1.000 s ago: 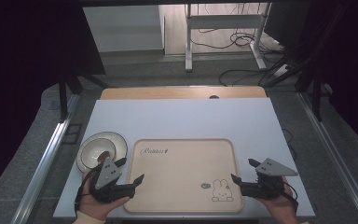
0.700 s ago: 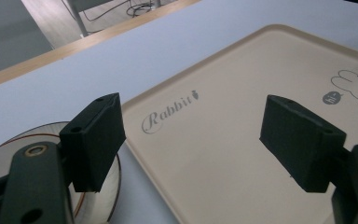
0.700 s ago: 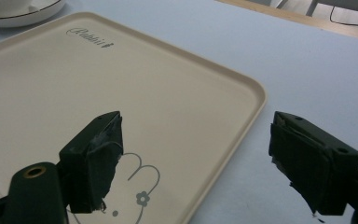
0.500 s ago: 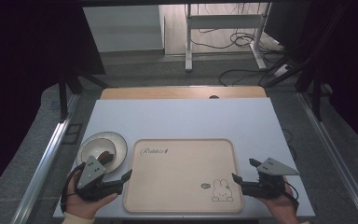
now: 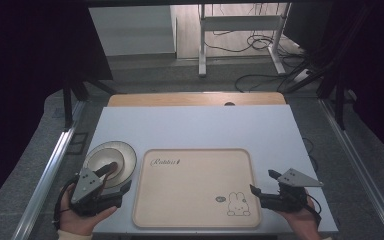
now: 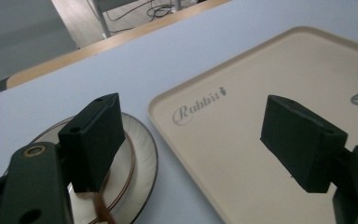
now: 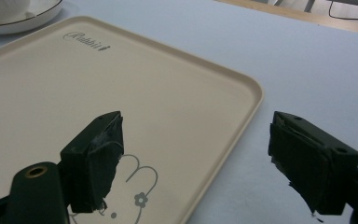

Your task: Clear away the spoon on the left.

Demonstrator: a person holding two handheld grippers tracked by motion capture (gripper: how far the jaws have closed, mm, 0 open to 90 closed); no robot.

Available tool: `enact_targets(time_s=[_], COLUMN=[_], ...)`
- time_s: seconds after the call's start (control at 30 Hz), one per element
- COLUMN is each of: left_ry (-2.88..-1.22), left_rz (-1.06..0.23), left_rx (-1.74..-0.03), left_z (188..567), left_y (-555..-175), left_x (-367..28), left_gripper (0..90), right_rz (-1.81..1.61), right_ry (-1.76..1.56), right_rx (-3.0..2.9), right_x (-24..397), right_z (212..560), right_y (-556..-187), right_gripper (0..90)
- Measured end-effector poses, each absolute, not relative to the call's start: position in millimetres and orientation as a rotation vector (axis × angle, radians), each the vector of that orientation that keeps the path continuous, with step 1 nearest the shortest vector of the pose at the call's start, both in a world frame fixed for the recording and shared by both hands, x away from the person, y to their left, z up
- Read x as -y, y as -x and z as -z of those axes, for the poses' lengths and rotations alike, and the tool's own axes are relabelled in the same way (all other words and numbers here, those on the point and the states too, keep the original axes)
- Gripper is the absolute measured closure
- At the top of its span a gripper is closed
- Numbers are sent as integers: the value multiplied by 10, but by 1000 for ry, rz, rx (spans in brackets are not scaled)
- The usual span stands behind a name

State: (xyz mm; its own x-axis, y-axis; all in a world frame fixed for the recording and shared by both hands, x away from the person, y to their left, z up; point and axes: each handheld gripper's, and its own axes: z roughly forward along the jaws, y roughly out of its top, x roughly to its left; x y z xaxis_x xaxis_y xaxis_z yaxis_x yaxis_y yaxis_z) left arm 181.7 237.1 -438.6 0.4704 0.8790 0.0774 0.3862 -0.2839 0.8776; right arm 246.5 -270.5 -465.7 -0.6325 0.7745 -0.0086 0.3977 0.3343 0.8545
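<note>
Left gripper view: left gripper [image 6: 193, 140] with jaws spread wide, nothing between them. One jaw hangs over the near rim of the plate [image 6: 142, 156], the other over the tray [image 6: 242, 135]. Plate sits on the table [image 6: 121, 70] just left of the tray, close to its edge; cannot tell whether the two rims touch.

High view: left gripper [image 5: 117, 177] at the plate's [image 5: 125, 157] near side, held by the left hand [image 5: 82, 220]. Right gripper [image 5: 261, 181] rests at the tray's [image 5: 195, 185] right front corner, jaws likewise apart and empty, in the right hand [image 5: 300, 220]. In the right gripper view, one jaw is over the rabbit drawing, the other over bare table beyond the tray edge.

Handling, as a judgement: plate looks glazed ceramic, so stiff, fairly light, smooth and slippery, breakable if dropped or knocked. Best hold is the raised rim on the near side, one jaw above and one below, lifted level. A shallow pinch could slide off the glaze.

Count: one plate, one tray, one table, two grippers. Tray is bare apart from its printed word and rabbit.
</note>
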Motion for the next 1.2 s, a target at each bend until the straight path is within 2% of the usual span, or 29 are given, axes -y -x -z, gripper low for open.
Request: enact_targets(time_s=[0.2, 0.67, 1.2], left_ry=[-1846, -1846, -1940], left_rz=[-737, -758, -763], left_rx=[-1113, -1178, -1145], left_z=[4459, 4628, 4790], left_y=[-1782, -1740, -1746], left_x=[-2559, -2730, -2776], left_gripper=[218, 206, 240], right_rz=[-1224, -1219, -1203], right_ry=[-1036, -1035, -1036], right_rx=[-2182, -2189, -2194], right_x=[2702, 2700, 2693], right_z=[4659, 4668, 4679], right_y=[-2460, -2465, -2469], right_gripper=[184, 184, 183])
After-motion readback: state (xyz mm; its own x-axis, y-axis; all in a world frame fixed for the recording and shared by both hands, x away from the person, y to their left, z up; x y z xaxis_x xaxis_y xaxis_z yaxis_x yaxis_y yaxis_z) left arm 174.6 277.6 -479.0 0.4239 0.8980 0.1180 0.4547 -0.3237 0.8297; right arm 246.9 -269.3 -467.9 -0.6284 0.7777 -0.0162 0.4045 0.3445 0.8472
